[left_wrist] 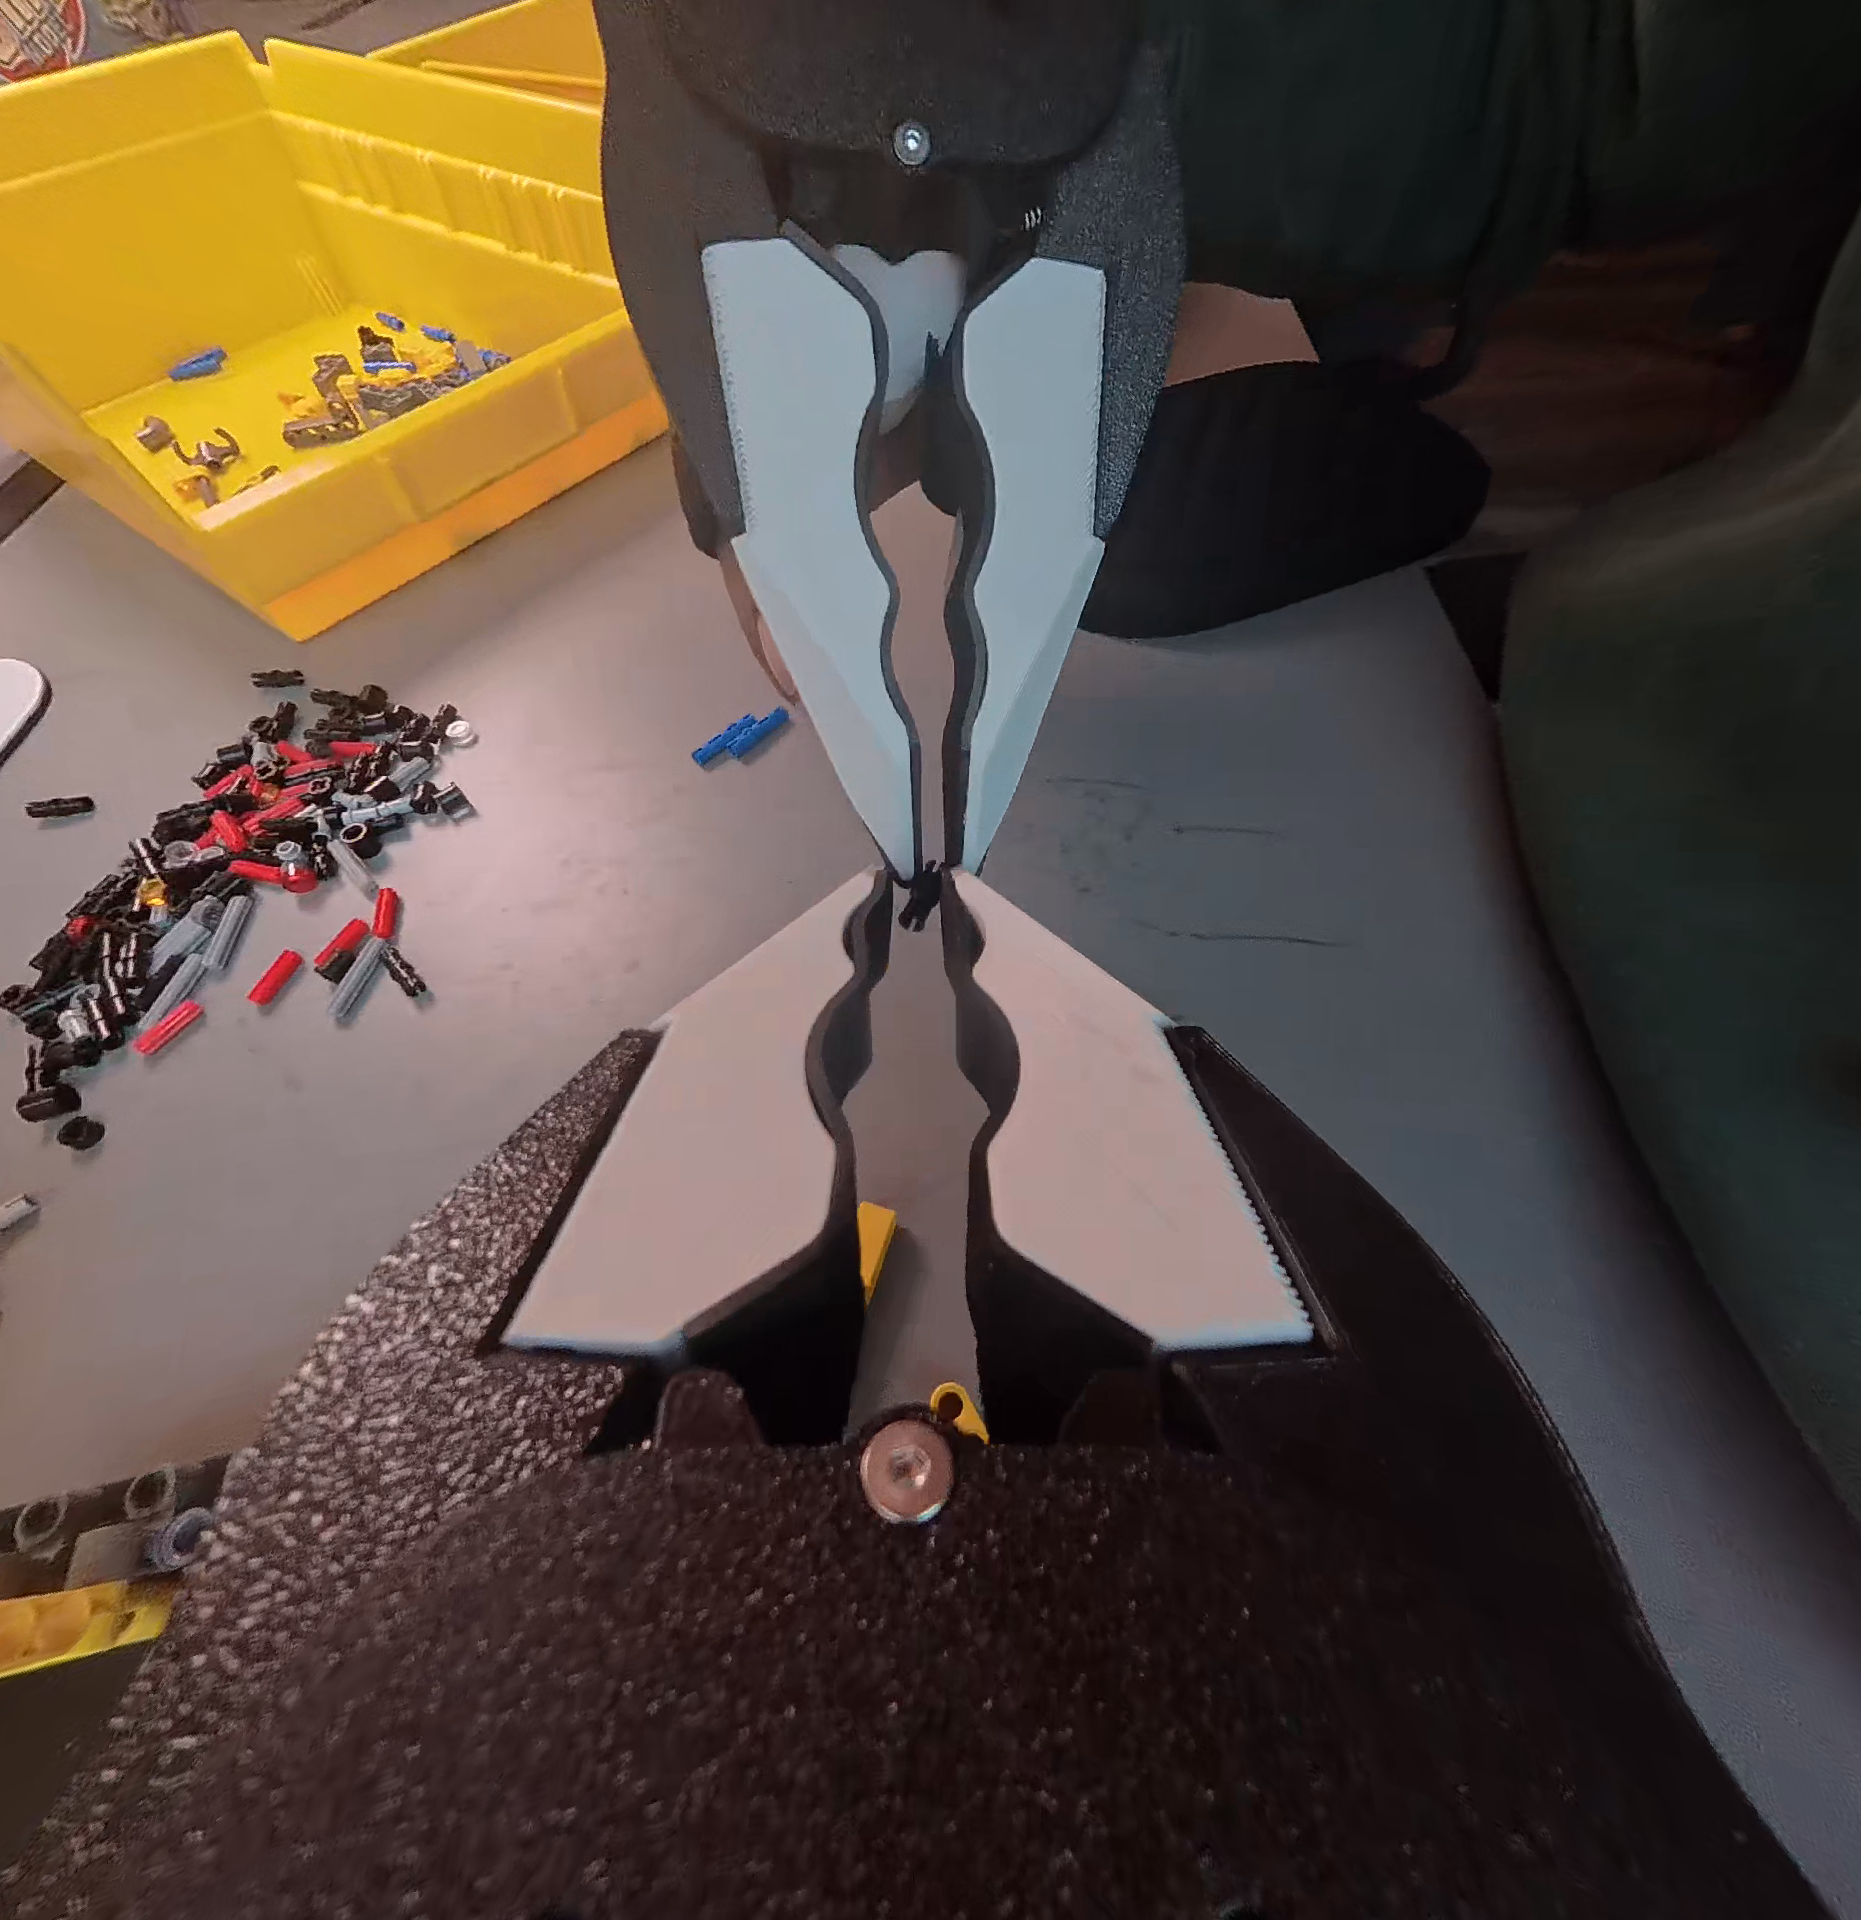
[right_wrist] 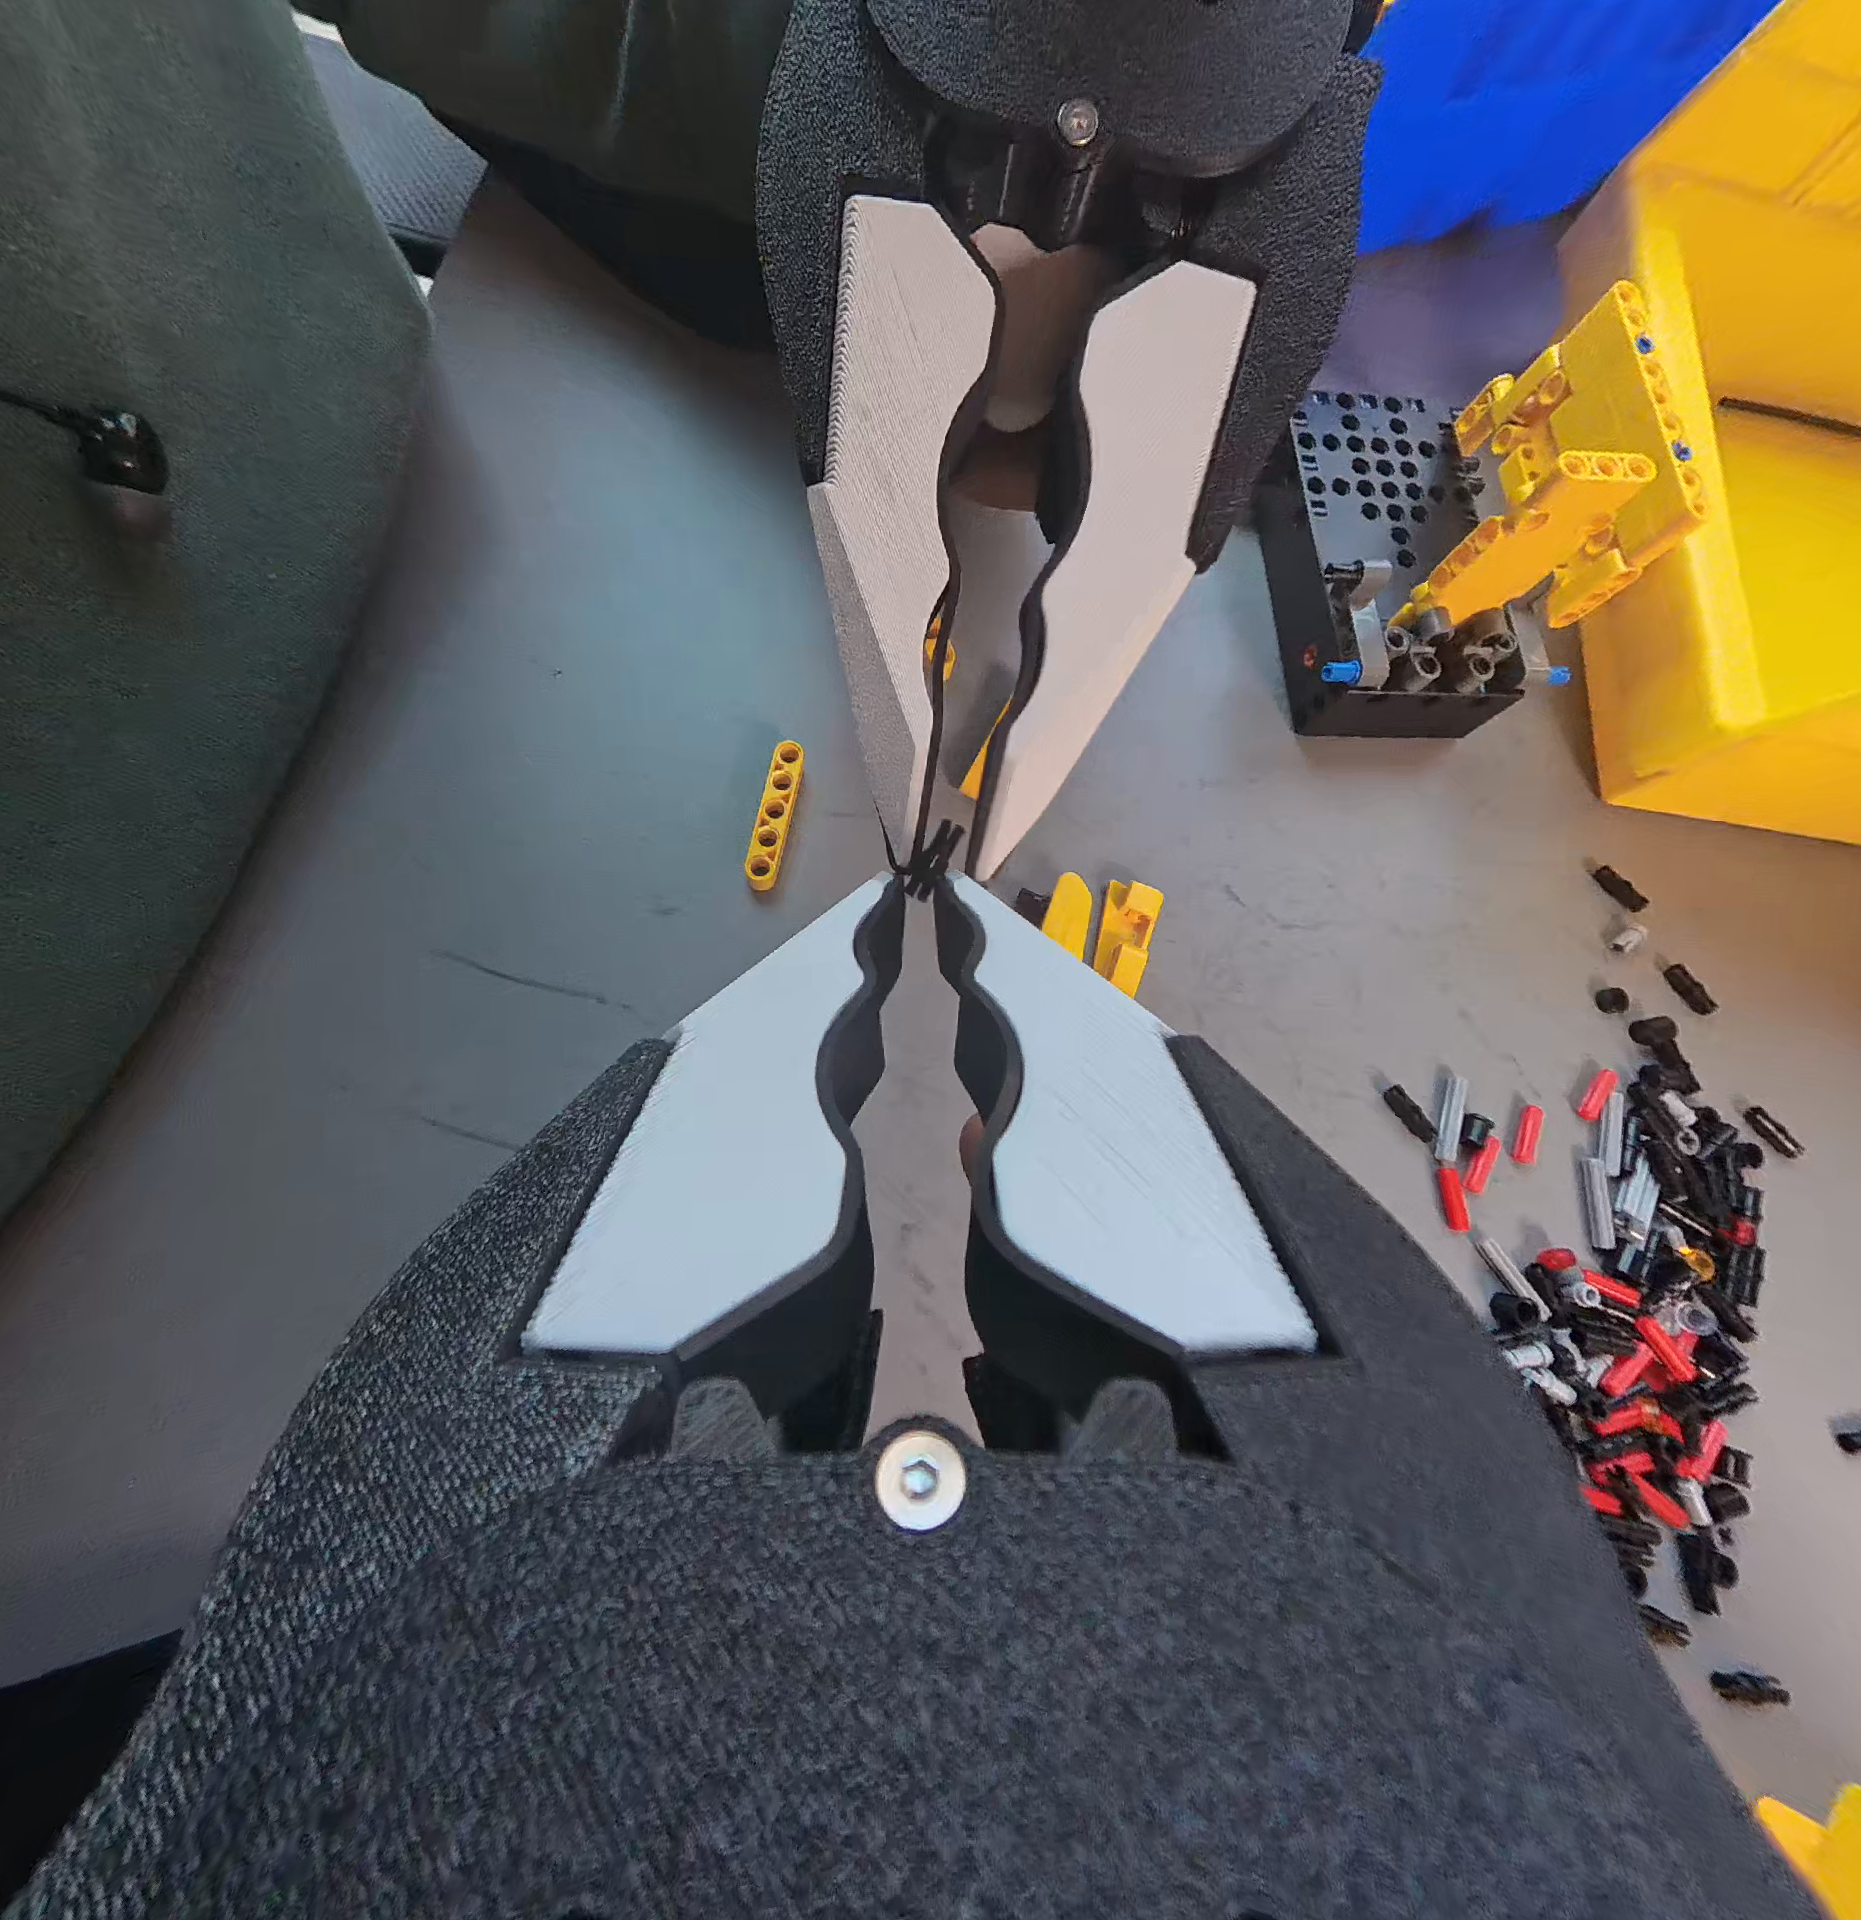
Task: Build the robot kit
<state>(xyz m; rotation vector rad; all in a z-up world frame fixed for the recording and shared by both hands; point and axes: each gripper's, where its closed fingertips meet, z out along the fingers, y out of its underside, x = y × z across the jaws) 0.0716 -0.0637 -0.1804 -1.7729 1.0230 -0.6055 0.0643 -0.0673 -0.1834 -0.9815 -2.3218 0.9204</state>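
While both grippers meet tip to tip at frame centre, a small black pin (left_wrist: 918, 902) is pinched by the left gripper (left_wrist: 918, 914) and the right gripper (right_wrist: 918, 891) above the grey desk (left_wrist: 1217, 831); loose pieces (left_wrist: 230, 862) are scattered at left.

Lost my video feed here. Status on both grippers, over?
Left gripper and right gripper tip to tip, jaws of both shut on one small black pin. Held above grey table. Loose pin pile off to the side, nothing between.
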